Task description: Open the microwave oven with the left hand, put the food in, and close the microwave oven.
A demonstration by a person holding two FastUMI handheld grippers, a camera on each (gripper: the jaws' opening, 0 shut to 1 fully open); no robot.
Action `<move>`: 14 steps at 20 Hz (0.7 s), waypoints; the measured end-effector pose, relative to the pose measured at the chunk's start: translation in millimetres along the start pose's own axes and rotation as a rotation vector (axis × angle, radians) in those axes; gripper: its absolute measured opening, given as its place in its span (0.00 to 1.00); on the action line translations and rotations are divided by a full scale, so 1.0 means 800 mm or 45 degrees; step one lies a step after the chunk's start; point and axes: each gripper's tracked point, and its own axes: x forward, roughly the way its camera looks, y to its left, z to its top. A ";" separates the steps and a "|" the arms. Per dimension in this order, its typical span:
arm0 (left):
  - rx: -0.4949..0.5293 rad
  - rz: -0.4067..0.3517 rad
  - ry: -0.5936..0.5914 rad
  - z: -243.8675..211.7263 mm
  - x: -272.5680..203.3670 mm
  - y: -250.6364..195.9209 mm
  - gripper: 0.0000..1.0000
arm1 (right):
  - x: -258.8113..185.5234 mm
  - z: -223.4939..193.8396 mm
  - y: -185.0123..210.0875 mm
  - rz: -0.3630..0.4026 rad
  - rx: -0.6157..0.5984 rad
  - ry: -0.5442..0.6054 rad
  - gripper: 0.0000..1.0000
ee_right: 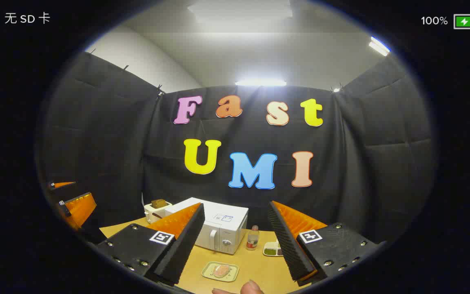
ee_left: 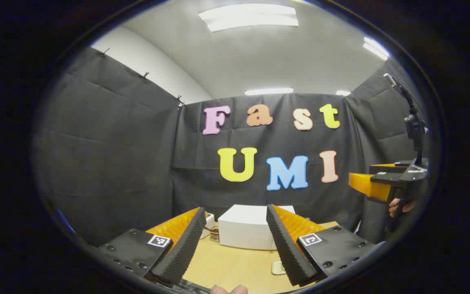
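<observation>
Fingers of my left gripper (ee_left: 231,245) stand wide apart with nothing between them, held above the pale wooden table (ee_left: 235,265). In the left gripper view, going left to right: at ten o'clock from my left finger's tip a small white toaster (ee_left: 209,220) peeks out, partly hidden. Straight ahead at twelve o'clock sits the white box-shaped microwave oven (ee_left: 246,230) on the table, framed between my two fingers; from this side I cannot tell how its door stands. Down at five o'clock a small pale dish (ee_left: 278,267) shows beside my right-hand finger. Far out at three o'clock floats my right gripper (ee_left: 361,183), held by a hand (ee_left: 400,206).

In the right gripper view, my left gripper appears at nine o'clock by the edge. Next comes the white toaster with a brown slice of bread (ee_right: 159,203) standing in it, just beside the microwave's left side. The microwave's door is shut, its handle and round knob facing me. My right gripper (ee_right: 235,241) is also spread open and empty. At six o'clock between its fingers lies a light green rectangular plate (ee_right: 207,274) carrying pinkish food (ee_right: 221,270). Right of the microwave stands a small clear bottle with a red label (ee_right: 252,238), then a white divided dish of green and dark food (ee_right: 272,249), partly behind my finger.
</observation>
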 end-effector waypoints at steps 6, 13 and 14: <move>0.012 0.006 0.001 0.000 -0.005 0.001 0.97 | -0.001 -0.002 0.000 0.002 0.008 0.009 0.95; 0.024 0.004 0.003 0.002 -0.005 -0.006 0.97 | -0.001 -0.003 -0.006 -0.001 0.014 0.009 0.95; 0.026 0.003 0.004 0.001 -0.005 -0.007 0.97 | -0.002 -0.005 -0.006 0.000 0.013 0.010 0.95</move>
